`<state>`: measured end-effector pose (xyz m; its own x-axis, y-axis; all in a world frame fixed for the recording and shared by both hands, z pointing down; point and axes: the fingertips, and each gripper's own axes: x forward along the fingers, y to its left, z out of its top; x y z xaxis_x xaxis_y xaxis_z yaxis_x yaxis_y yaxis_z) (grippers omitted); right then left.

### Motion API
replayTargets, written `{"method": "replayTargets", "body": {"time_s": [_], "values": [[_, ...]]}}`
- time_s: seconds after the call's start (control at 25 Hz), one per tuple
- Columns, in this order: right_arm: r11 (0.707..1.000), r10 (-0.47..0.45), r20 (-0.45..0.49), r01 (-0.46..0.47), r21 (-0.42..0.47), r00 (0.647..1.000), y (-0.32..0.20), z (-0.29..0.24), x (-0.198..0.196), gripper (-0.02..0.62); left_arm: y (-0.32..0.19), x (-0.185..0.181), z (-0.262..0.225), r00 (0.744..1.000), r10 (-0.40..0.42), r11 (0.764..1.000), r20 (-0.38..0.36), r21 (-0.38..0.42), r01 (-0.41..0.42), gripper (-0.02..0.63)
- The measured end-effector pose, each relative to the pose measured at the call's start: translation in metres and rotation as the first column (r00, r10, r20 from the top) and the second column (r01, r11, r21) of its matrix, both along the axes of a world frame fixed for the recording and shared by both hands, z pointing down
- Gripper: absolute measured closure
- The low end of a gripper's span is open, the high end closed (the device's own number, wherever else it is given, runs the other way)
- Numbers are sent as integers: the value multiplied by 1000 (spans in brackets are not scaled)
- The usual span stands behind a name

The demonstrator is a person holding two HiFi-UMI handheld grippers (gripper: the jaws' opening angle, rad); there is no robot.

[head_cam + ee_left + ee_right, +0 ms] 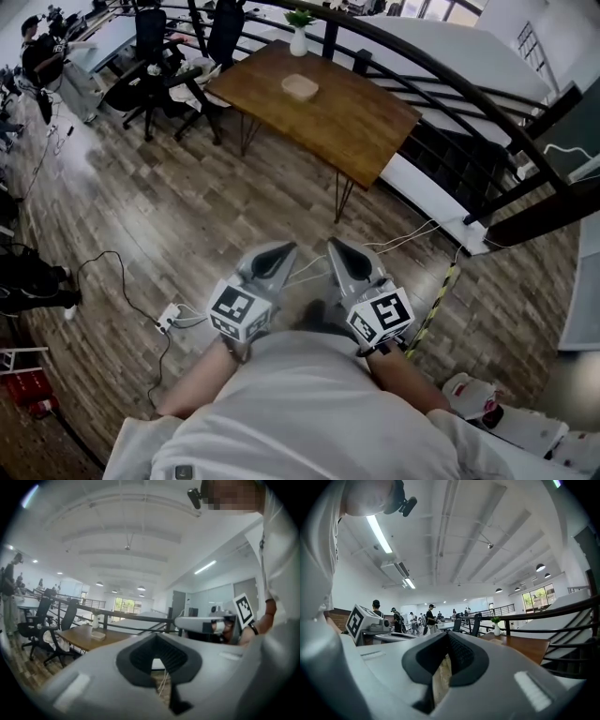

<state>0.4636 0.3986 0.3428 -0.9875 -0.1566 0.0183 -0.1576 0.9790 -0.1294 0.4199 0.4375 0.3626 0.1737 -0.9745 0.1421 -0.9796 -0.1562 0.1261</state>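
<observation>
While left grey hand-held gripper (275, 255) and right hand-held gripper (343, 253) hang clenched, empty: brown wooden bench (349, 120) ahead, white floor cables (417, 232) between.

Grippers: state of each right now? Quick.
Left gripper: closed, holding nothing.
Right gripper: closed, holding nothing.

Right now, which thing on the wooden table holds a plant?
The white vase, with green leaves on top; the low tan dish near it has none.
</observation>
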Motion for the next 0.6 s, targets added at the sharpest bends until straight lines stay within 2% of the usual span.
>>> {"method": "replayTargets", "body": {"time_s": [0.2,0.44,0.6], "values": [[999,38,1,-38,-7,999,-90,-3,13,589,-66,3,2,1000,-20,1000,12,-11,21,603],[999,10,-8,-10,-36,1000,-127,15,0,589,-110,-12,7,999,-41,999,16,-33,42,603],[1000,-1,-11,1,-16,1000,-143,10,-7,589,-134,-14,10,1000,-15,999,17,-33,15,603]]}}
